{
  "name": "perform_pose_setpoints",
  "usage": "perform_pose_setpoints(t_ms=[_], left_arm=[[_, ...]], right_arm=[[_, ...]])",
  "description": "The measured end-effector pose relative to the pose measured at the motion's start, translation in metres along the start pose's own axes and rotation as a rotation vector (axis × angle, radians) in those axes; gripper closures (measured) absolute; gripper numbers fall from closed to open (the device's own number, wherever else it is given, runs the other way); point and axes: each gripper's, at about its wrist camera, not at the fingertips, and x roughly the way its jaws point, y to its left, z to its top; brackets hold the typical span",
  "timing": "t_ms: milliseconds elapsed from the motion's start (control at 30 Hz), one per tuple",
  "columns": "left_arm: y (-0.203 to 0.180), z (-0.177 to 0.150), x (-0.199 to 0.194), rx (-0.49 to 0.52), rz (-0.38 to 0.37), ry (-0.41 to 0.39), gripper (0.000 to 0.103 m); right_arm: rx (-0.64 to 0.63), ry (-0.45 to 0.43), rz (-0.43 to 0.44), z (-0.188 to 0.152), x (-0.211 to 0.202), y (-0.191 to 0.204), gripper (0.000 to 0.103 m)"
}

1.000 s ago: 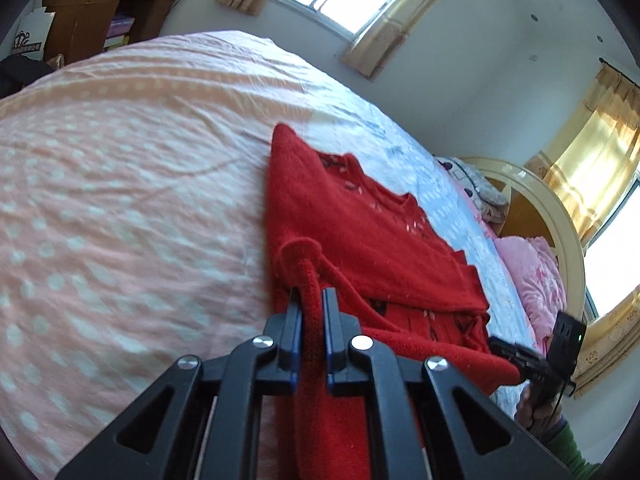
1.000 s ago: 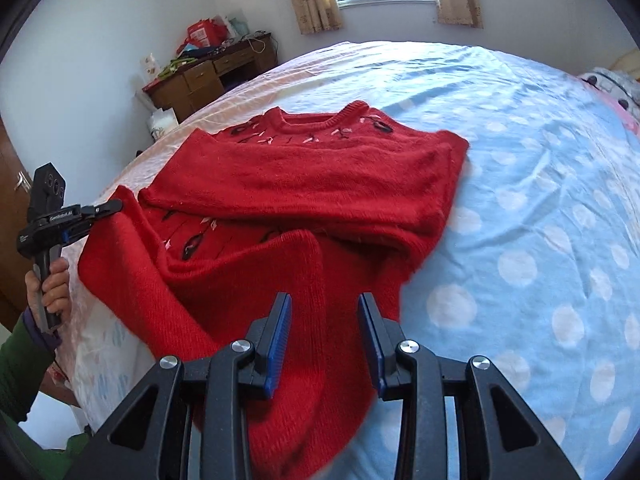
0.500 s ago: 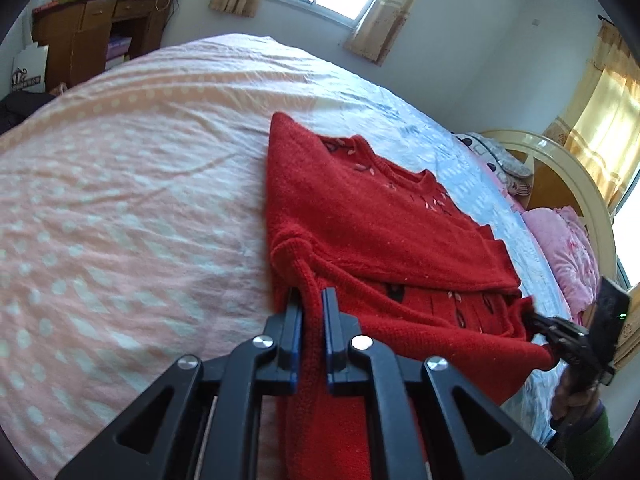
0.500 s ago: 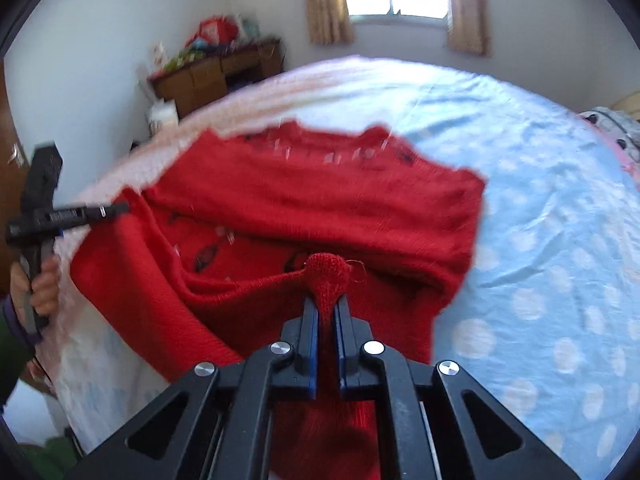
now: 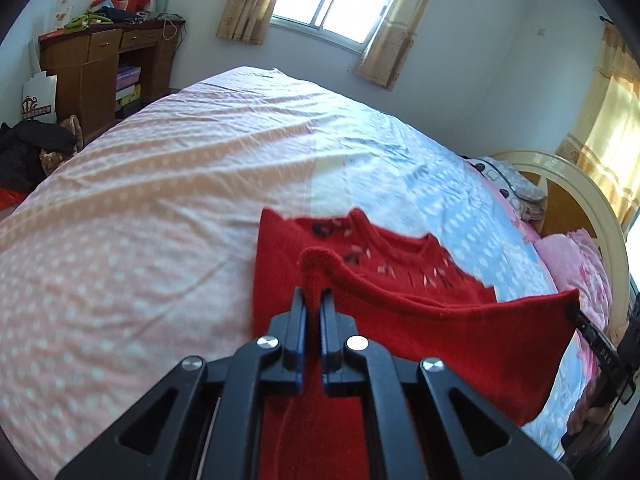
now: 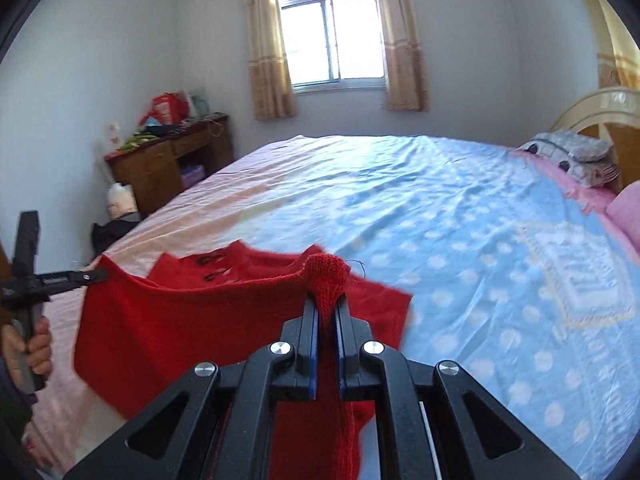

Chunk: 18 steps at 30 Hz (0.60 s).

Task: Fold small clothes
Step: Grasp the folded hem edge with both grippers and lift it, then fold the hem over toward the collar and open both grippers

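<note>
A red knitted sweater [image 5: 420,328] with a dark pattern at the neck lies on the bed. My left gripper [image 5: 313,300] is shut on one corner of its bottom hem. My right gripper [image 6: 327,308] is shut on the other hem corner [image 6: 326,276]. The hem is lifted and stretched taut between the two grippers, above the sweater's upper part [image 6: 224,268], which still lies flat. The right gripper also shows at the right edge of the left wrist view [image 5: 576,316], and the left gripper at the left edge of the right wrist view [image 6: 98,276].
The bed sheet is pink with white dots on the left [image 5: 120,240] and blue on the right [image 6: 480,240]. A wooden desk [image 5: 100,64] stands by the far wall. Pillows [image 6: 576,156] and a cream headboard [image 5: 580,192] are at the right.
The right gripper has shut on the hem corner. Both grippers have risen and carried the hem up and toward the neck.
</note>
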Motion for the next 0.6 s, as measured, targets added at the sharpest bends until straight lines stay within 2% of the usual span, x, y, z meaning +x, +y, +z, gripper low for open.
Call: perform_pose_setpoints(t_ms=[200, 367, 467, 533, 567, 600], left_arm=[[0.000, 0.044, 0.037, -0.030, 0.039, 0.003, 0.097], [0.002, 0.064, 0.078, -0.028, 0.097, -0.012, 0.097], [0.005, 0.061, 0.118, -0.012, 0.164, 0.044, 0.097], [0.004, 0.050, 0.146, 0.044, 0.251, 0.088, 0.096], [0.004, 0.040, 0.161, 0.075, 0.297, 0.115, 0.096], [0.002, 0.040, 0.161, 0.082, 0.309, 0.109, 0.096]], right_arm=[[-0.010, -0.022, -0.073, 0.044, 0.052, -0.013, 0.097], [0.044, -0.009, -0.091, 0.053, 0.111, -0.028, 0.097], [0.039, 0.087, -0.148, 0.033, 0.158, -0.032, 0.097], [0.030, 0.185, -0.206, 0.011, 0.188, -0.036, 0.097], [0.048, 0.233, -0.202, 0.005, 0.196, -0.041, 0.097], [0.089, 0.255, -0.196, 0.004, 0.199, -0.048, 0.097]])
